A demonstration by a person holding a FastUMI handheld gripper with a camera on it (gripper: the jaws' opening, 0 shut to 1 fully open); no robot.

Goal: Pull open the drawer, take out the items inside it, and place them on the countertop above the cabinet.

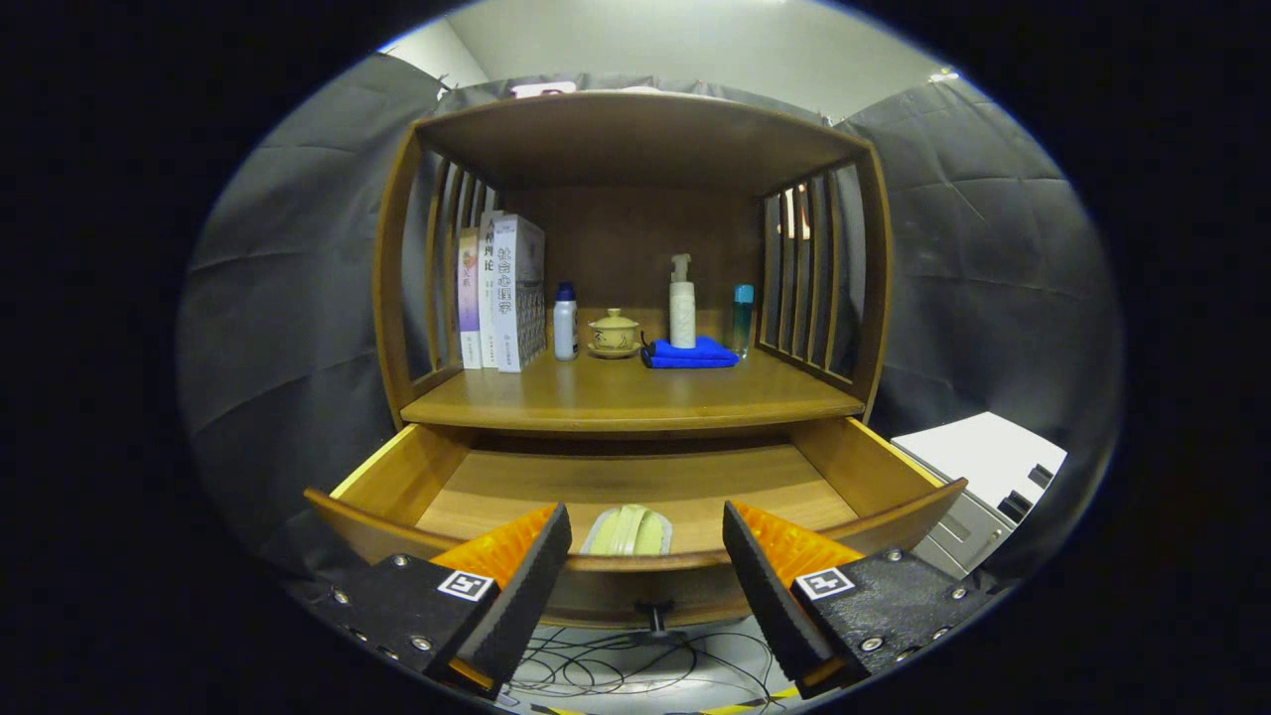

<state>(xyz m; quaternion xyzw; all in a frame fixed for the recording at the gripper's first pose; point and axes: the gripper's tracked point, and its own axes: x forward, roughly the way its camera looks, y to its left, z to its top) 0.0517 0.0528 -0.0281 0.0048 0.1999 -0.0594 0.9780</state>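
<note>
A pale green folded item (628, 531) lies in the open drawer (437, 477), just behind its front wall and dead ahead between the spread, empty tongs (645, 576) (its long axis seems to run away from them). Bare drawer floor surrounds it; the desk (556, 402) above has free front room.

We can read Chinese lettering, 社会心理学, down the spine of the white book (518, 293) standing at the left of the countertop (635, 397), while the spines of the two books (477, 298) beside it are too small to read.
</note>
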